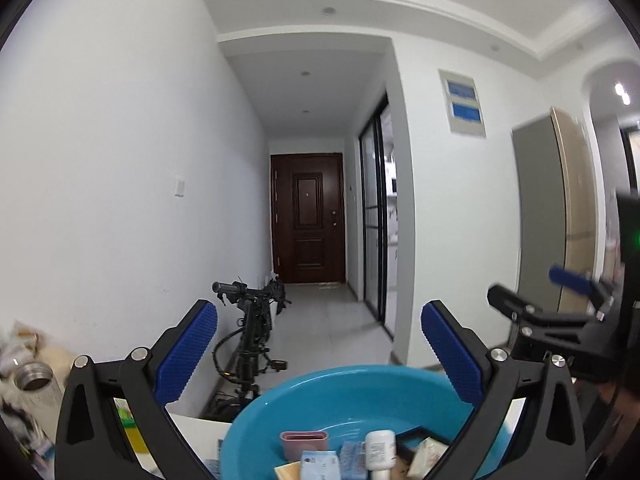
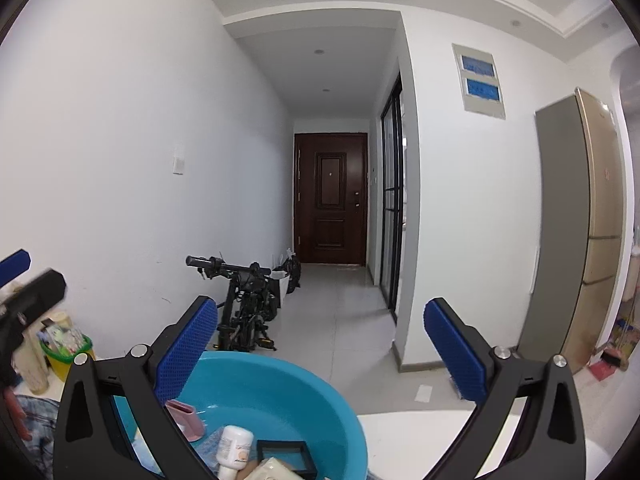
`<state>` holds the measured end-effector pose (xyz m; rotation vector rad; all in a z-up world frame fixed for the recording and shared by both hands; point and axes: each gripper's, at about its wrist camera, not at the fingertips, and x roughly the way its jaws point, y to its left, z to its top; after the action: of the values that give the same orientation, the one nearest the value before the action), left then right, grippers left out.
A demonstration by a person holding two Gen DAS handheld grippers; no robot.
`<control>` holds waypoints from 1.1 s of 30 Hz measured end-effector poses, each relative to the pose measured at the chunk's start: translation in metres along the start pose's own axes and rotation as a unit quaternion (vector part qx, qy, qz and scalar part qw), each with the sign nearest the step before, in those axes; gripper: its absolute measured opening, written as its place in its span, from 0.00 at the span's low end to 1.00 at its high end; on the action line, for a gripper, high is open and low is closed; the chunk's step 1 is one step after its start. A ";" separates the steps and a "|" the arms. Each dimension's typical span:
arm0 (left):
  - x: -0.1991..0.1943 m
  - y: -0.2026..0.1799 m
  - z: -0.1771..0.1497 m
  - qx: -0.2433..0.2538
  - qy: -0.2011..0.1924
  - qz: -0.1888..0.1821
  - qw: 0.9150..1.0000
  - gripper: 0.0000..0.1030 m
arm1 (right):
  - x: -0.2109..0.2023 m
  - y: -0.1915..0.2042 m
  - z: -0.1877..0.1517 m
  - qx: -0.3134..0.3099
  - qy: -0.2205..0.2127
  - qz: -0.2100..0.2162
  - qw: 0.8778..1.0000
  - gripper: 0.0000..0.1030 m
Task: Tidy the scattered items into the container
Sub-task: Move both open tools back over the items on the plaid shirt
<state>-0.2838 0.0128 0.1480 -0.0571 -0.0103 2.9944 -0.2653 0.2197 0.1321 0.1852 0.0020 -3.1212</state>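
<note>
Left wrist: your left gripper [image 1: 320, 344] wide, empty | basin [image 1: 280, 400] below-ahead | right gripper [image 2: 320, 340] likewise wide | strays possibly table-left.

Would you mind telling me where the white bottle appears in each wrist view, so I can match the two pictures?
Left wrist view: the white bottle lies at bottom centre inside the blue basin, right of the pink holder.
Right wrist view: it lies at the bottom, left of centre, in the same basin, beside the black frame.
Shared landmark: the dark wooden door at the corridor's end.
</note>
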 end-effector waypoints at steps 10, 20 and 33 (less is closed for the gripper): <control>-0.039 0.017 0.020 -0.038 -0.010 -0.013 0.999 1.00 | -0.042 -0.003 0.007 -0.004 -0.009 0.015 1.000 1.00; -0.111 0.016 0.024 -0.023 -0.023 0.010 0.999 1.00 | -0.103 -0.008 0.010 -0.003 -0.008 0.000 1.000 1.00; -0.190 0.018 0.009 -0.013 0.007 0.013 1.000 1.00 | -0.164 -0.002 -0.006 -0.012 0.007 0.001 1.000 1.00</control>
<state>-0.0994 -0.0332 0.1635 -0.0811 -0.0480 3.0207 -0.1014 0.2241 0.1461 0.2069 0.0396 -3.1153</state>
